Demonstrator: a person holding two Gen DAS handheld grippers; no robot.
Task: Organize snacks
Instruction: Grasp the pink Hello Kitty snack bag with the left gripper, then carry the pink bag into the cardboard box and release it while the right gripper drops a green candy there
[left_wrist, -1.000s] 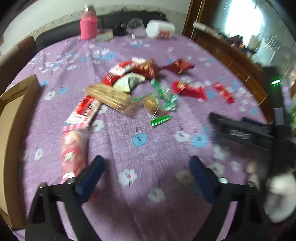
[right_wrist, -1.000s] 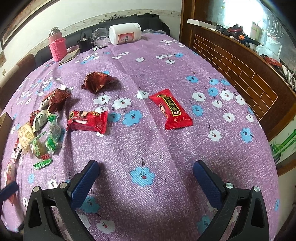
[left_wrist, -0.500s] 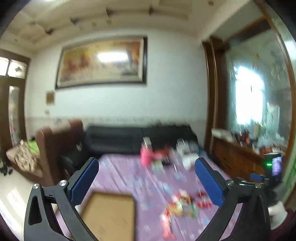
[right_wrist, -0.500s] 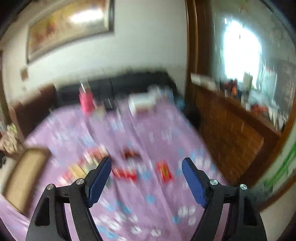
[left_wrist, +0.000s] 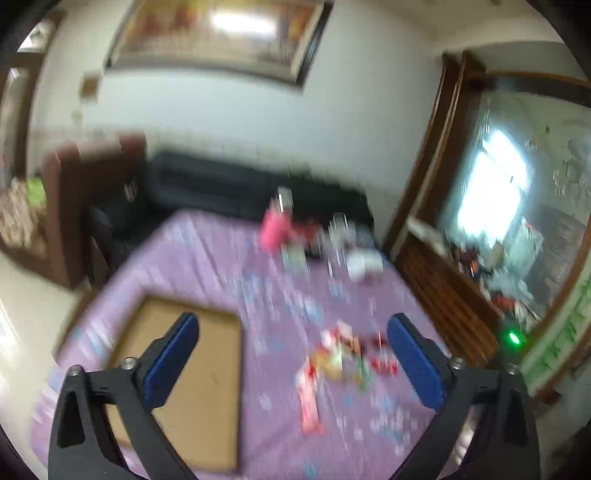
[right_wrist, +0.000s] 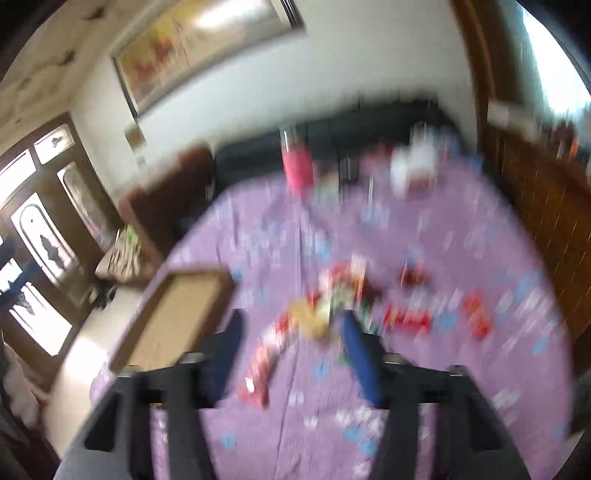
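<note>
Both views are blurred by motion. A pile of snack packets (left_wrist: 340, 354) lies mid-table on the purple flowered cloth (left_wrist: 221, 266); the right wrist view shows the same pile (right_wrist: 325, 302), with red packets (right_wrist: 406, 317) apart to its right. A shallow cardboard box (left_wrist: 199, 369) sits at the table's left edge, also in view as the box (right_wrist: 173, 314). My left gripper (left_wrist: 291, 332) hangs high above the table, jaws wide and closing a little, nothing between them. My right gripper (right_wrist: 291, 325) is also raised, its jaws closing on empty air.
A pink bottle (left_wrist: 275, 229), a clear cup and a white jar (left_wrist: 364, 264) stand at the table's far end. Behind it is a black sofa (left_wrist: 221, 188), with a brown armchair (left_wrist: 92, 192) to the left. A wooden cabinet (left_wrist: 443, 295) runs along the right.
Both grippers rose from just above the cloth and pulled back, so the whole table and room now show. The right jaws narrowed markedly. The left jaws stayed wide.
</note>
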